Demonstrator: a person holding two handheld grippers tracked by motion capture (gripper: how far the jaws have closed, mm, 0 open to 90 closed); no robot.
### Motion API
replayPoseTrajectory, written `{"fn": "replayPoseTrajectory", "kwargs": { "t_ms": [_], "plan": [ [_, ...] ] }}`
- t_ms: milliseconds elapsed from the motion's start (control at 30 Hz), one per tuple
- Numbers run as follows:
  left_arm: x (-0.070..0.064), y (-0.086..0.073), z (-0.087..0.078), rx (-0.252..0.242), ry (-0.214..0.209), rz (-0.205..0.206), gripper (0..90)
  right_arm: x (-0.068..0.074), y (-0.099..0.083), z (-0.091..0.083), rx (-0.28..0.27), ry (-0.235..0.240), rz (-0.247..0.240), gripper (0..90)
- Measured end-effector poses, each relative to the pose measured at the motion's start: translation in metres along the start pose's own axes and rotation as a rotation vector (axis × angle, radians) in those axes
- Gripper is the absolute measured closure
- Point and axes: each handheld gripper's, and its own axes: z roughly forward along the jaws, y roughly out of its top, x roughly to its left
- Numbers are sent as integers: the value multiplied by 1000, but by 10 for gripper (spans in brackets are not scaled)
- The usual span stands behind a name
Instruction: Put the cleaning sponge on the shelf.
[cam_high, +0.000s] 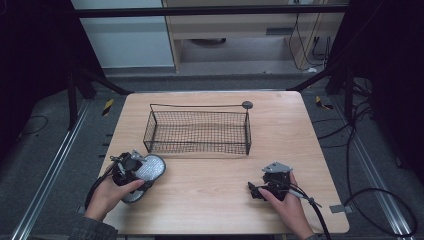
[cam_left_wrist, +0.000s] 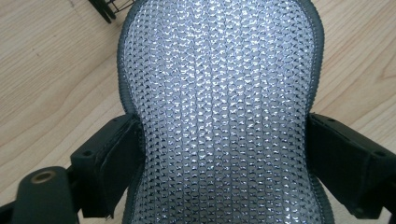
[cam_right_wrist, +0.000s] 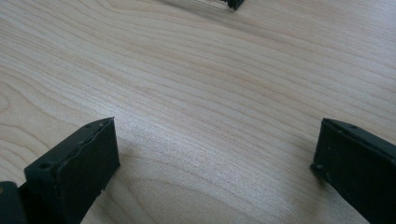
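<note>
Because the silver mesh insole is clamped at its narrow waist between the left gripper jaws, its toe is carried ahead toward the wire basket. The right gripper is rested on the bench, jaws apart, nothing between.

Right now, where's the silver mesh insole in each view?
High view: the silver mesh insole lies at the table's front left, its waist between the jaws of the left gripper.
Left gripper view: it runs from top to bottom up the middle, a jaw pressed to each side of its waist.
Right gripper view: bare wooden table between the open jaws.
Shared landmark: a corner of the black wire basket.
</note>
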Motion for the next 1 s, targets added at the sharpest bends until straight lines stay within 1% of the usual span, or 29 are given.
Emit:
{"fn": "replayPoseTrajectory", "kwargs": {
  "t_ms": [100,167,267,433,633,700,767,833,933,1000],
  "plan": [
    [-1,1,-3,-20,5,10,122,0,0,0,0,0,0,4],
    [-2,3,-6,-31,17,18,122,0,0,0,0,0,1,4],
    [-4,5,-11,-66,20,35,122,0,0,0,0,0,1,4],
    [-9,9,-19,-100,31,57,121,0,0,0,0,0,0,4],
    [-16,17,-31,-137,56,101,120,0,0,0,0,0,-1,4],
    [-18,20,-34,-145,65,115,120,0,0,0,0,0,0,4],
    [-20,24,-37,-141,73,136,120,0,0,0,1,0,-1,4],
    [-22,27,-40,-151,79,142,120,0,0,0,-1,-2,-7,4],
    [-21,33,-44,-170,77,147,120,-1,0,0,-2,-1,-9,4],
    [-19,37,-46,-166,83,151,120,-1,0,0,-1,-1,-9,4]
  ]
}}
